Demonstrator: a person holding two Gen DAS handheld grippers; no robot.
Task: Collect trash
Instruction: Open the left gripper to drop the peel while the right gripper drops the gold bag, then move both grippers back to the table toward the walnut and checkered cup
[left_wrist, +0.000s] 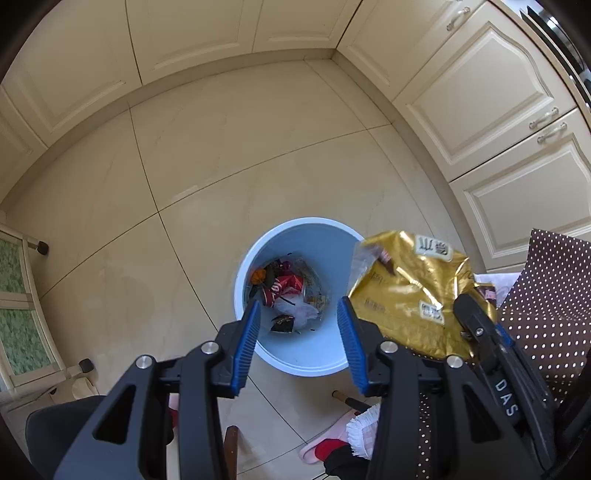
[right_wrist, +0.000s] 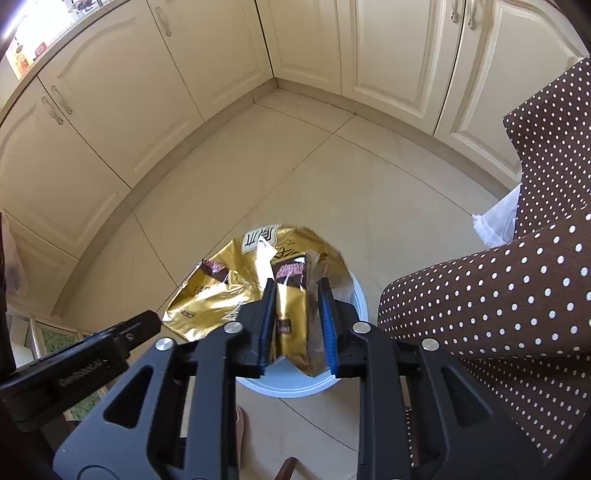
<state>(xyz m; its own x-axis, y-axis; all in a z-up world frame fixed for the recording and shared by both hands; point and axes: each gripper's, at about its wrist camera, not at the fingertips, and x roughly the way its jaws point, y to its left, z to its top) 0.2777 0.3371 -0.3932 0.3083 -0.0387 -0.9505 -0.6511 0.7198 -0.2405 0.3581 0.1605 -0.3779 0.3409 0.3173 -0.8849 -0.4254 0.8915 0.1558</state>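
Note:
A pale blue bin stands on the tiled floor, with wrappers and other trash at its bottom. Directly over it my left gripper is open, and nothing lies between its blue pads. A crumpled gold snack bag hangs over the bin's right rim, with my right gripper shut on its folded end. In the right wrist view the gold bag hides most of the bin, and the left gripper's black body shows at the lower left.
Cream cabinets line the corner behind the bin. Brown polka-dot cloth hangs close on the right. A pink slipper and a dark chair seat sit near the bottom. A glass-door unit stands at the left.

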